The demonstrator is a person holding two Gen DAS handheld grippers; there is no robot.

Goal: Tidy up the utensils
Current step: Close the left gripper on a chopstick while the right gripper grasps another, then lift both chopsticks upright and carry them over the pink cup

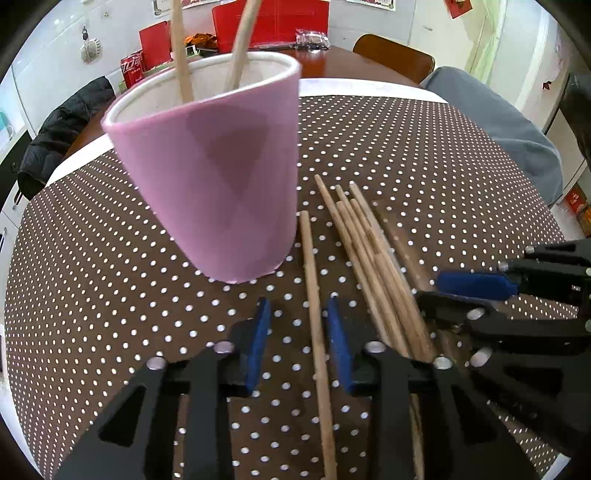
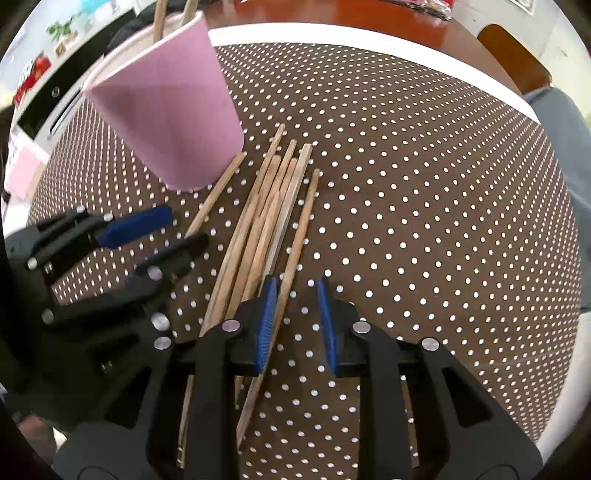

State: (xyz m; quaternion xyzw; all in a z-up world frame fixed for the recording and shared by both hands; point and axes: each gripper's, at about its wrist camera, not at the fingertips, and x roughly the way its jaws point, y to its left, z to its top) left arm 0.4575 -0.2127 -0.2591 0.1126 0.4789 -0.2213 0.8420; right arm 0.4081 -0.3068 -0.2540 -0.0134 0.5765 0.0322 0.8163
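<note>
Pink cup [image 1: 221, 177] stands at left, with two chopsticks [image 1: 183, 55] upright inside. Left gripper [image 1: 297, 306]: jaws narrowly apart astride one loose chopstick [image 1: 314, 295], pads clear of it. Chopstick pile [image 2: 258, 221] lies beside. Right gripper [image 2: 297, 284]: narrow gap, with the rightmost chopstick [image 2: 295, 240] against one pad only. Brown dotted tablecloth [image 2: 406, 184]. Red boxes [image 1: 273, 22] show in the left view only.
</note>
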